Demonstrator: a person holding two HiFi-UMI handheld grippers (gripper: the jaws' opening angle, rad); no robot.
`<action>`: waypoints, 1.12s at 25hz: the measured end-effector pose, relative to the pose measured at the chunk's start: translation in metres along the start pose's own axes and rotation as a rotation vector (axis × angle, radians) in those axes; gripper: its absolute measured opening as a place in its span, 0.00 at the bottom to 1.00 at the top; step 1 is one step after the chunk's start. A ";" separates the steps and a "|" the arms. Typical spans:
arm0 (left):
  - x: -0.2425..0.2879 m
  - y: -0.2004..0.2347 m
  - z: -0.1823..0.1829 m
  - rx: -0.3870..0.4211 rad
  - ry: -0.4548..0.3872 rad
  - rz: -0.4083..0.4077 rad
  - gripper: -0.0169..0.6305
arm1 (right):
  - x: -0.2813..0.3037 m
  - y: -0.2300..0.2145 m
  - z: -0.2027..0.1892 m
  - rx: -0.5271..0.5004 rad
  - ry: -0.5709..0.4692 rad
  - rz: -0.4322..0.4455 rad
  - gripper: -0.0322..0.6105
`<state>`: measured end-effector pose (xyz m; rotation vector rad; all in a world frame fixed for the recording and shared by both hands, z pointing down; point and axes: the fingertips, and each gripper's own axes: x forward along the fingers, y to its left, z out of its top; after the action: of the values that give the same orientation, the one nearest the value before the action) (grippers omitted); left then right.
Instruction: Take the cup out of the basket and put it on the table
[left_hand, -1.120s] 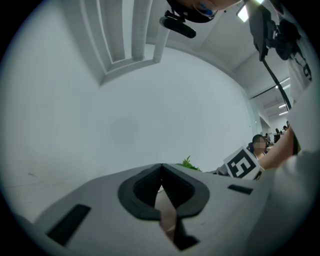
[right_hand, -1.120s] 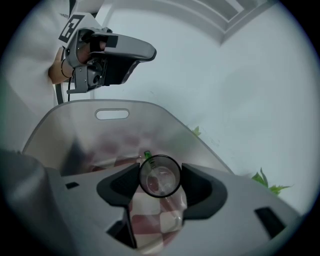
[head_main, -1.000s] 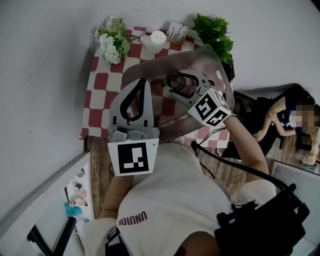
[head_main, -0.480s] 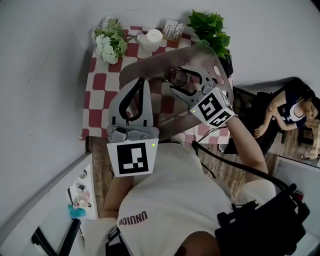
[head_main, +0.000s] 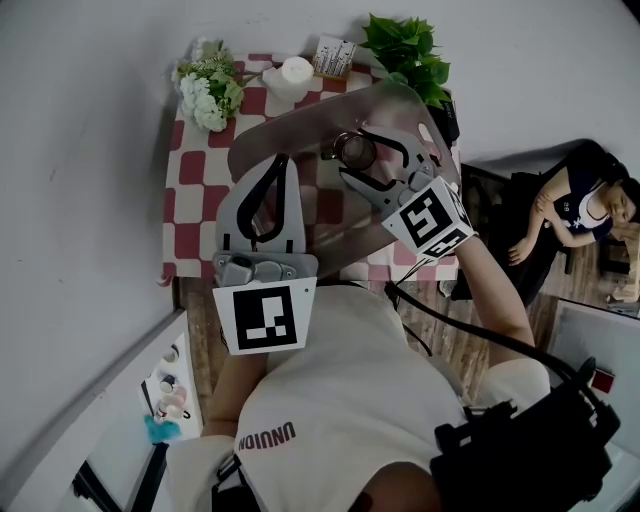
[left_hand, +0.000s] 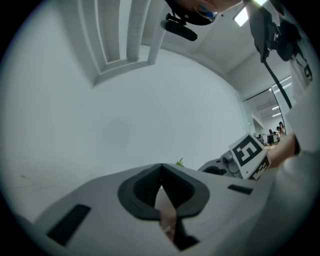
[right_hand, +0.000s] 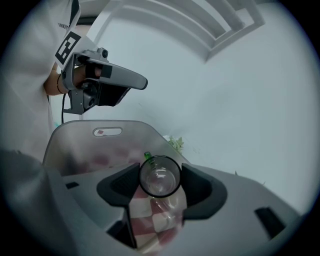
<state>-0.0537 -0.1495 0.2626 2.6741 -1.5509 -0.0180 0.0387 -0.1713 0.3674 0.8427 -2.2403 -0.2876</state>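
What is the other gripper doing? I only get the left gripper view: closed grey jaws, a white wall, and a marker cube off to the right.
Observer: The right gripper is shut on a clear cup, jaws pressing both sides of its rim.
Operator: Where is that cup?
Observer: Inside the outline of a grey see-through basket; whether it touches the bottom I cannot tell.
Operator: What is underneath?
Observer: A table with a red-and-white checked cloth.
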 end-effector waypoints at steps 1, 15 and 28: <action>0.000 -0.001 0.000 0.001 0.000 -0.004 0.05 | -0.002 0.000 0.001 0.001 -0.003 -0.005 0.48; 0.000 -0.019 0.000 0.002 0.009 -0.052 0.05 | -0.038 -0.007 0.010 0.023 -0.038 -0.109 0.48; 0.000 -0.042 -0.001 0.014 0.008 -0.094 0.05 | -0.071 -0.008 0.006 -0.003 -0.004 -0.159 0.48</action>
<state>-0.0177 -0.1283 0.2620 2.7518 -1.4277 0.0008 0.0759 -0.1322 0.3209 1.0213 -2.1792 -0.3675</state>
